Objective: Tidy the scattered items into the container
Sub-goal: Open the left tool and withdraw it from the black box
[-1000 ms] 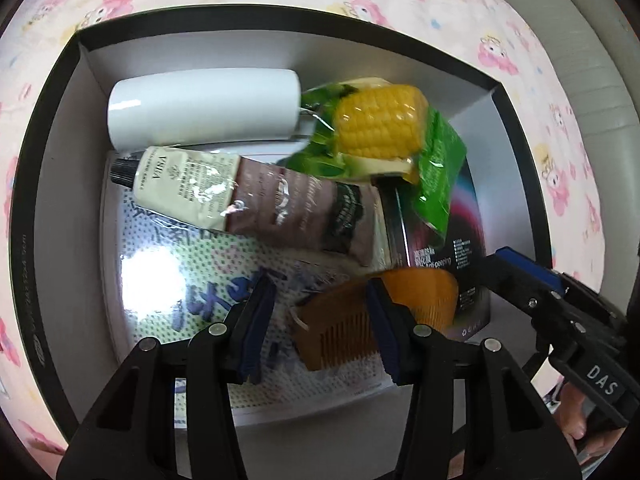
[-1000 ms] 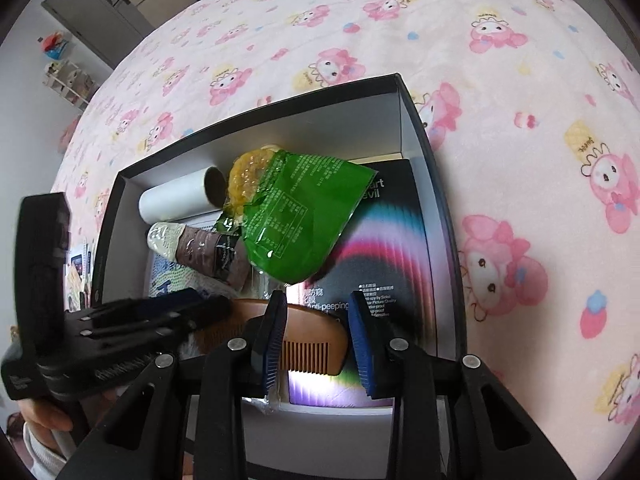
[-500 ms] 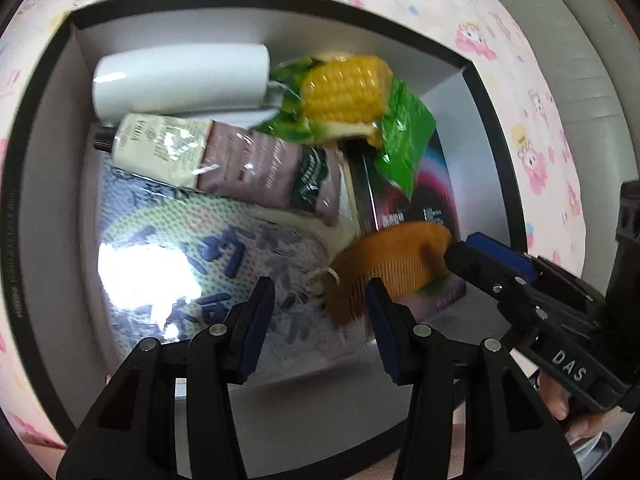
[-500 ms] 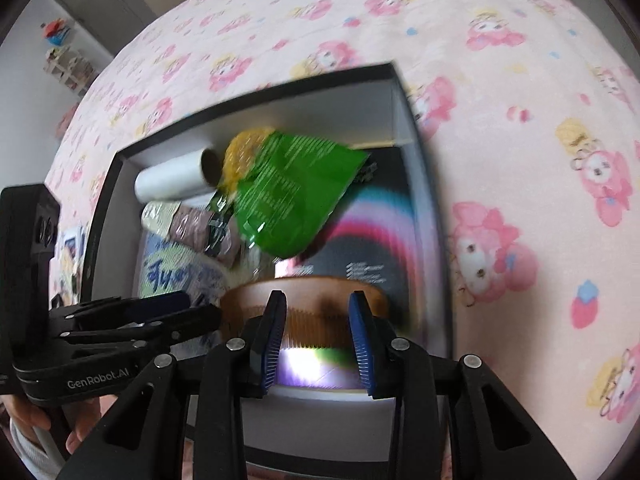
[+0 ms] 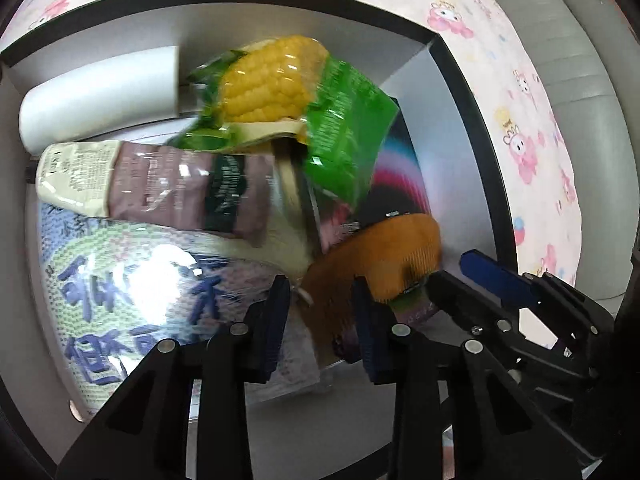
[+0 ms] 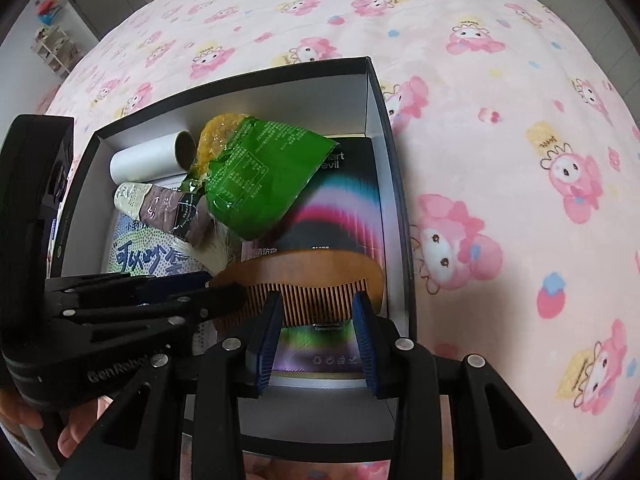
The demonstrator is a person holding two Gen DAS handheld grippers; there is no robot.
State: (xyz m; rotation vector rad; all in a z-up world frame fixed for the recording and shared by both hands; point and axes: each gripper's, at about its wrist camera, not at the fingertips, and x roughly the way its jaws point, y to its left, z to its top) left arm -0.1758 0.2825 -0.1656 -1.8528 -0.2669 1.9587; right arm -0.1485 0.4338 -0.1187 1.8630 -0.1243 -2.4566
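The black box [image 6: 394,184] [image 5: 472,92] holds a white roll [image 6: 144,160] [image 5: 100,100], a green corn packet [image 6: 256,184] [image 5: 280,84], a cream tube [image 6: 164,208] [image 5: 160,192], a blue-lettered pack [image 5: 132,296] and a dark printed carton [image 6: 344,208]. A wooden comb [image 6: 304,276] [image 5: 368,264] lies in the box's near part on the carton. My right gripper [image 6: 316,320] is open, just above and in front of the comb. My left gripper [image 5: 320,312] is open over the comb's left end; it also shows in the right wrist view [image 6: 216,284].
The box sits on a pink cartoon-print blanket [image 6: 500,120]. A grey padded edge [image 5: 580,60] runs at the right in the left wrist view. Shelves and cabinets [image 6: 56,48] stand far back left.
The comb now lies flat in the box, free of both grippers. The right gripper has opened wider. The left gripper has moved closer over the box contents.
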